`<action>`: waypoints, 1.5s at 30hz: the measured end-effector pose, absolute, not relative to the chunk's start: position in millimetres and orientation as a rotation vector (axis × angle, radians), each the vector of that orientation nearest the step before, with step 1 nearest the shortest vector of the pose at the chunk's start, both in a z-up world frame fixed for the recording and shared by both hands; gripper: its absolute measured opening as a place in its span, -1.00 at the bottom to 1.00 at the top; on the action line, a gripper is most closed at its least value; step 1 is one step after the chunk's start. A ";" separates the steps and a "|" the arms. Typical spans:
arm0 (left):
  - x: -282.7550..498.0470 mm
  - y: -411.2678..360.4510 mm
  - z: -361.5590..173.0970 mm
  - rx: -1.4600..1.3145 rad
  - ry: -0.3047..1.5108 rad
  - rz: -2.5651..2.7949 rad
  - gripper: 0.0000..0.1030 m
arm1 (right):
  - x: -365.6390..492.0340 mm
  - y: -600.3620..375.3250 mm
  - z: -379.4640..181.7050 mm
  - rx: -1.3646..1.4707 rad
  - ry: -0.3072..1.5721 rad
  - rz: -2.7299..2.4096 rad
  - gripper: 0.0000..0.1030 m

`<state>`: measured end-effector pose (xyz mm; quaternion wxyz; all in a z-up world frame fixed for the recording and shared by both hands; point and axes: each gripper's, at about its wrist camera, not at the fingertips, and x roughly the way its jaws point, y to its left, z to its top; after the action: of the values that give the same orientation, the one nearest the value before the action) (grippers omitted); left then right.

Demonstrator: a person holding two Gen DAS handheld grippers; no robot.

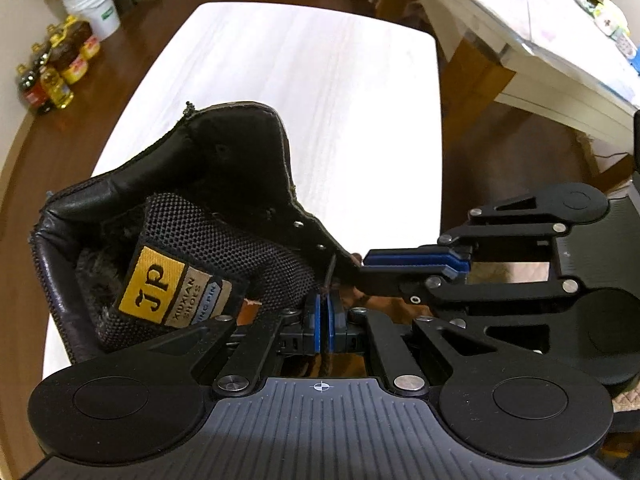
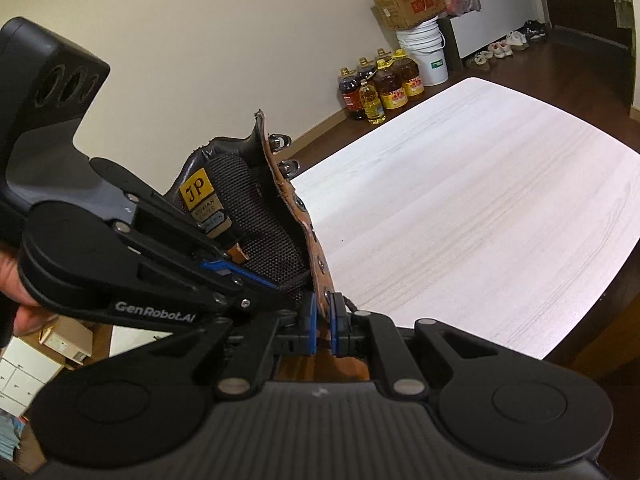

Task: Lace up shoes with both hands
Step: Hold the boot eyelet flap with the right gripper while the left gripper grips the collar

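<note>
Your brown leather boot with black mesh tongue (image 2: 256, 224) stands at the near edge of the white wood-grain table (image 2: 480, 208). Your right gripper (image 2: 324, 316) is clenched on its eyelet flap (image 2: 316, 256); keep that flap taut. Your left gripper (image 1: 323, 312) pinches the thin dark lace (image 1: 329, 276), so feed it through 1 eyelet slowly, without slack.

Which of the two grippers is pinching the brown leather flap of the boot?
The right gripper: it clamps the brown flap, while the left gripper pinches only the thin dark lace.
</note>
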<state>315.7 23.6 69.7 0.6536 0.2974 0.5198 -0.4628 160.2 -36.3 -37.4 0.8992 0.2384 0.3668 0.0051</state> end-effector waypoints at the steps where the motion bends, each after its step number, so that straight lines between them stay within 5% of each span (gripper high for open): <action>1: 315.8 22.7 69.5 0.672 1.183 -1.042 -0.93 | 158.7 -36.5 -37.1 0.493 0.758 0.011 -0.85; 45: 322.7 4.4 61.9 0.671 1.309 -0.921 -0.93 | 136.6 -55.5 -49.9 0.650 0.675 0.019 -0.85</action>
<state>322.7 4.4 61.9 0.6466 0.2949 0.5754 -0.4049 136.6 -55.5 -49.9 0.8921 0.3134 0.3253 0.0089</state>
